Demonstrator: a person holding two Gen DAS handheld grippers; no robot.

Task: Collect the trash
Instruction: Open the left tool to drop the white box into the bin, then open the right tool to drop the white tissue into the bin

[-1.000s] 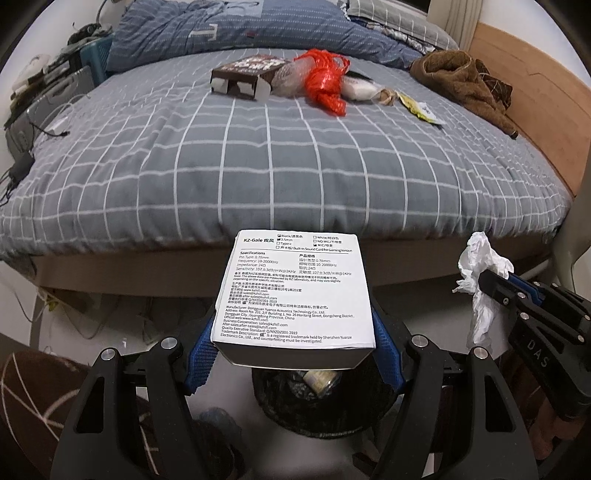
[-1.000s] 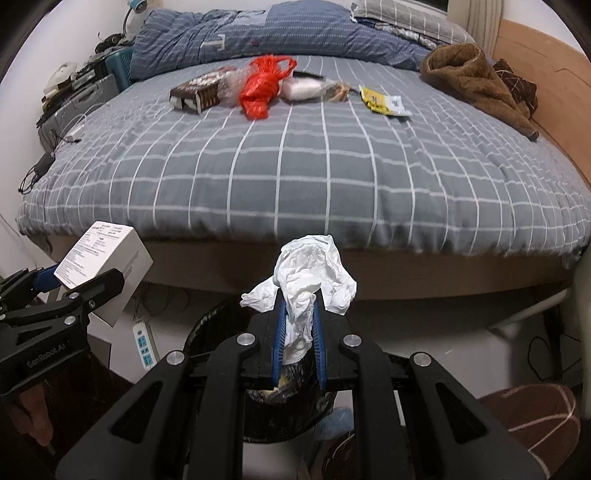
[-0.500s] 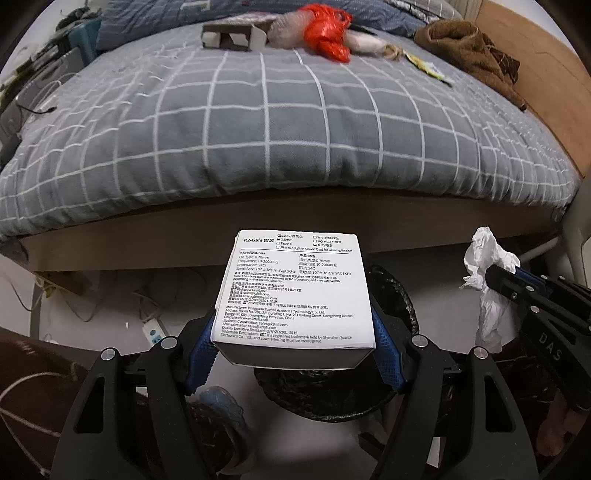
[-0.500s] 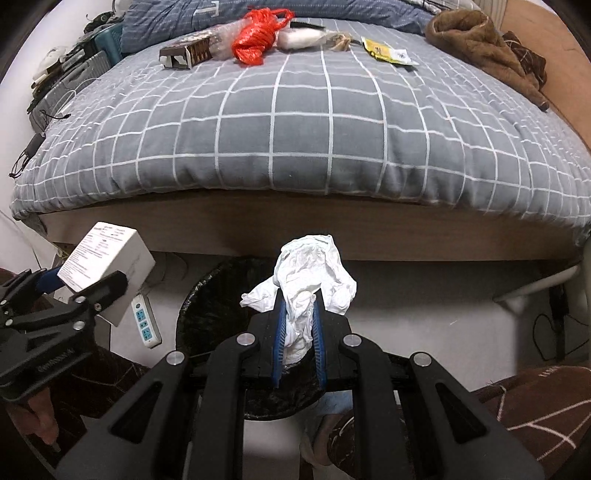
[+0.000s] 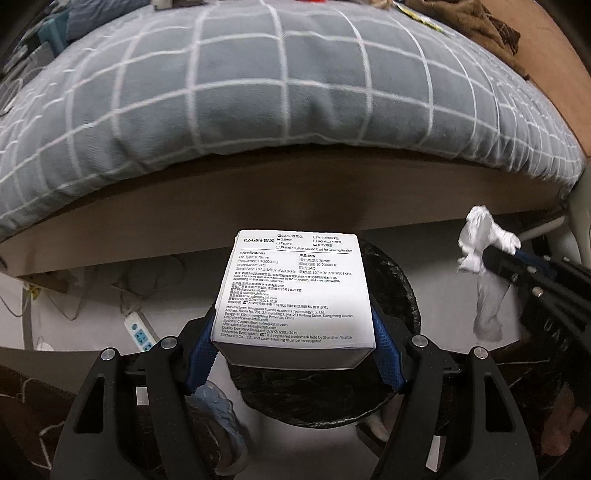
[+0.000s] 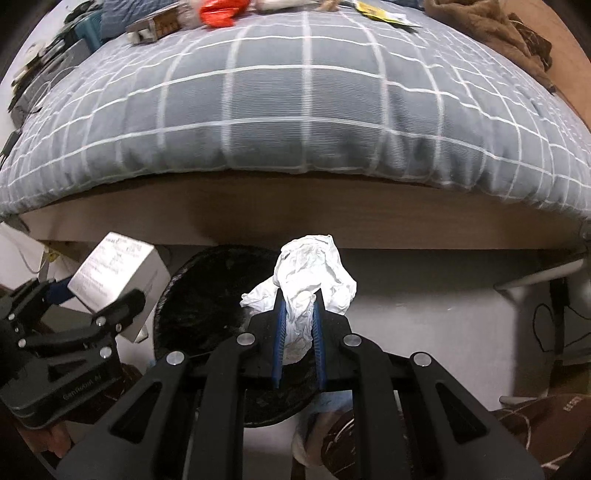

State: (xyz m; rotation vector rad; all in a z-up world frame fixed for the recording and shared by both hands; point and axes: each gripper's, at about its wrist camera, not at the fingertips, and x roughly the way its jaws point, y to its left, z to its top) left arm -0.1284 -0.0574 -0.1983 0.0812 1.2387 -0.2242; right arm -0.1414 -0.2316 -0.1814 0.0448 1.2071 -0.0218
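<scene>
My left gripper (image 5: 293,332) is shut on a white box (image 5: 295,288) with a printed label, its blue pads pressing both sides. Under the box, on the floor in front of the bed, stands a round bin (image 5: 395,295) lined with a black bag. My right gripper (image 6: 298,306) is shut on a crumpled white tissue (image 6: 314,269), also above the bin (image 6: 207,295). The right wrist view shows the left gripper (image 6: 92,302) with its box (image 6: 118,269) at the left. In the left wrist view the tissue (image 5: 480,240) hangs at the right.
A bed with a grey checked duvet (image 6: 295,110) and a wooden frame (image 6: 295,214) fills the upper half. On it lie a red bag (image 6: 218,11), a brown box (image 6: 155,27), a yellow packet (image 6: 384,13) and a brown garment (image 6: 509,33). A power strip (image 5: 138,332) lies on the floor.
Both grippers have sunk and tipped downward toward the bin, so the bed top has slid up toward the frame edge. Both grips are unchanged.
</scene>
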